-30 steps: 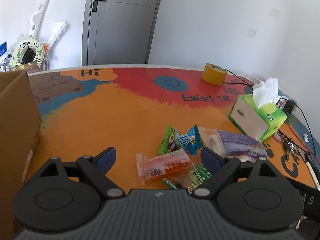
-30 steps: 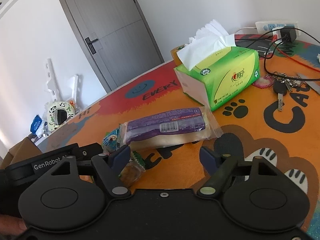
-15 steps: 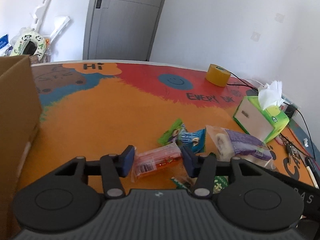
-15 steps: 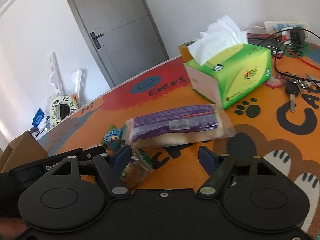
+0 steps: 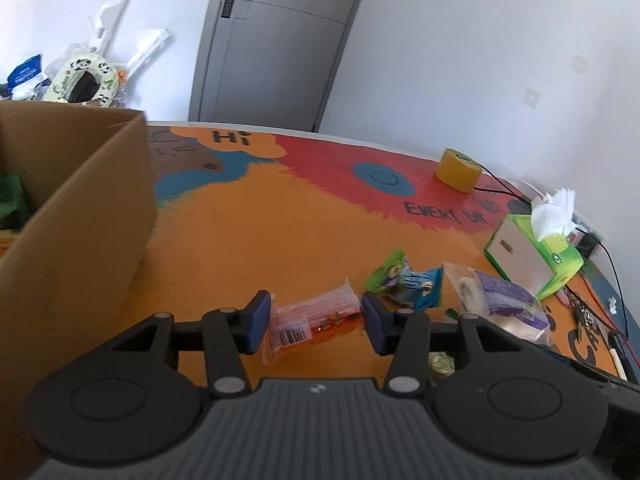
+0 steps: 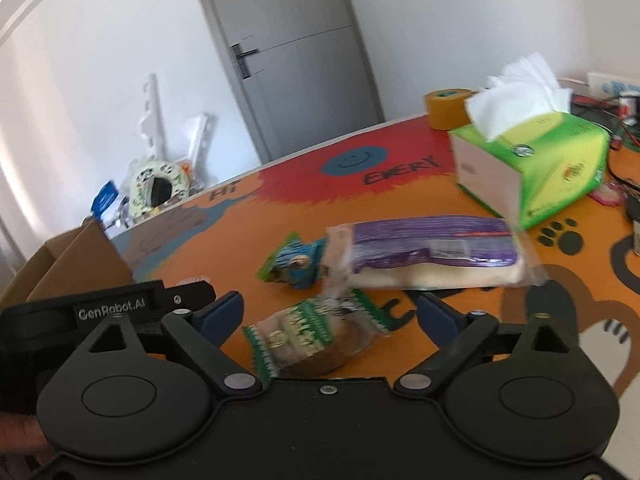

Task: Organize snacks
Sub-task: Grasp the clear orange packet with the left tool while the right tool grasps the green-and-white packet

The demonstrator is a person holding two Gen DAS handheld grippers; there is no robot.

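My left gripper (image 5: 316,318) is shut on an orange snack packet (image 5: 314,318) and holds it above the table. A cardboard box (image 5: 76,216) stands to its left. Green and blue candy packets (image 5: 404,278) and a purple-wrapped bread pack (image 5: 500,300) lie on the mat to the right. My right gripper (image 6: 330,314) is open, with a green-edged biscuit packet (image 6: 316,330) lying between its fingers. The purple bread pack (image 6: 432,250) and the candy packets (image 6: 294,262) lie just beyond. The left gripper's body (image 6: 108,308) shows at the left.
A green tissue box (image 5: 536,250) stands at the right, also in the right wrist view (image 6: 532,164). A yellow tape roll (image 5: 458,170) sits at the back. Keys and cables (image 5: 588,312) lie at the far right. The box (image 6: 68,264) shows at the left.
My left gripper closed on the orange packet, lifted it and swung left towards the box. My right gripper moved left from the bread pack until the biscuit packet lay between its fingers.
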